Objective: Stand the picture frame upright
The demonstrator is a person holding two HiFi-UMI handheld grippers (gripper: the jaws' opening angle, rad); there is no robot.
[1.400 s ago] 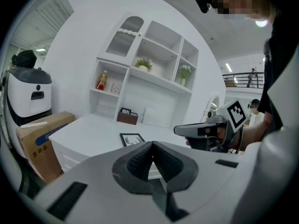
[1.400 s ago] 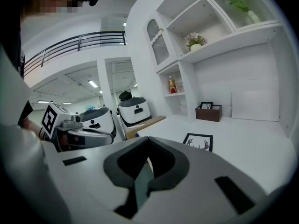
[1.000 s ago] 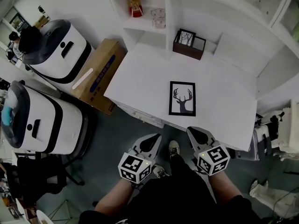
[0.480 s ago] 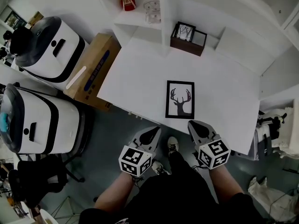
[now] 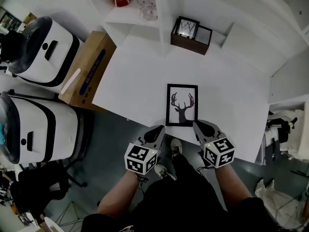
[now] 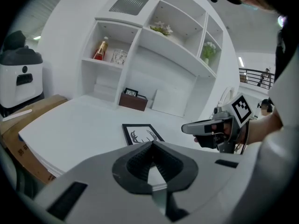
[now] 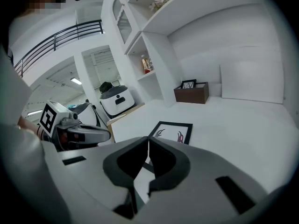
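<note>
While the picture frame (image 5: 182, 105) lies flat on its back, deer print facing up, nothing of the task shows as done. It sits near the front edge of the white desk (image 5: 231, 95), roughly midway along that edge, with its short side towards the person and well apart from the brown box (image 5: 191, 35) at the back edge under the shelves.

Both tools are empty. The left gripper (image 5: 158, 129) has its jaws pressed together with nothing between them, and its tip is at the desk's front edge, just beside the frame's near left corner. The right gripper (image 5: 198, 124) also has its jaws together and holds nothing, and its tip is close to the frame's near right corner. Whether either tip touches the frame I cannot tell.

Each gripper view shows the frame (image 6: 142, 135) (image 7: 172, 132) flat on the desk beyond closed jaws.

By my reading this is the approach. The whole job remains: getting a hold on the frame, tipping it up and setting it so it stands by itself. No view shows whether it has a rear stand.
</note>
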